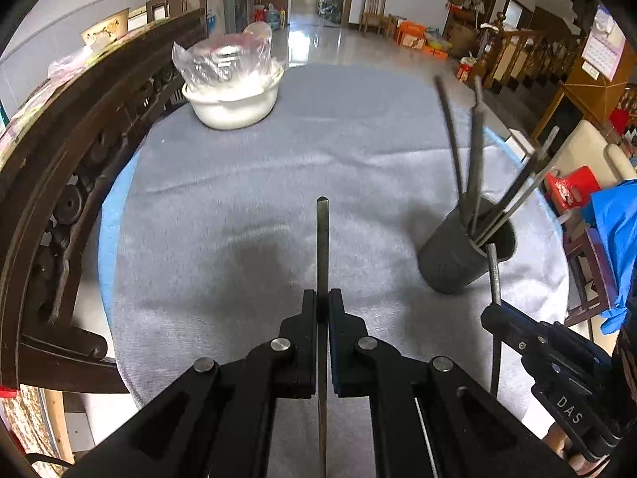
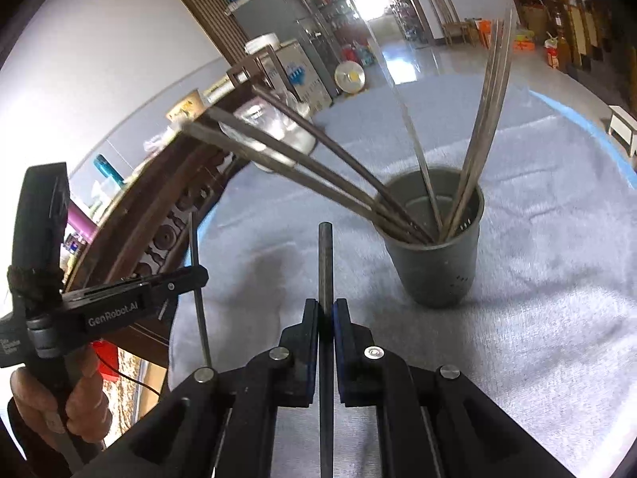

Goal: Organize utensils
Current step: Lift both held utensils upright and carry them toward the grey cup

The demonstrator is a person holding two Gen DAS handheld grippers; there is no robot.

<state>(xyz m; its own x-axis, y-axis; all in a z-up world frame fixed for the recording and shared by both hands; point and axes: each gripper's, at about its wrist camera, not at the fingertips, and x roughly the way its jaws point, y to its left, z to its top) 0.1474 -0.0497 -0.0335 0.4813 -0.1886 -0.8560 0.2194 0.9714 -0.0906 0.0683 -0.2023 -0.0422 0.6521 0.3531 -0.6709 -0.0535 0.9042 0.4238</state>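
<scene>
Left gripper (image 1: 323, 302) pinching one chopstick (image 1: 322, 239), right gripper (image 2: 326, 310) another (image 2: 325, 263); holder (image 2: 436, 239) near bench (image 1: 239, 183) right edge. Best lowered tip-first, vertically, released inside rim.

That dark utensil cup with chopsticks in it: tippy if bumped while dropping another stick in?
Probably somewhat. The cup is tall and narrow, and its chopsticks lean far past the rim, raising the load. It sits on soft grey cloth, so it may rock rather than slide. It looks like metal, which may steady it.
</scene>
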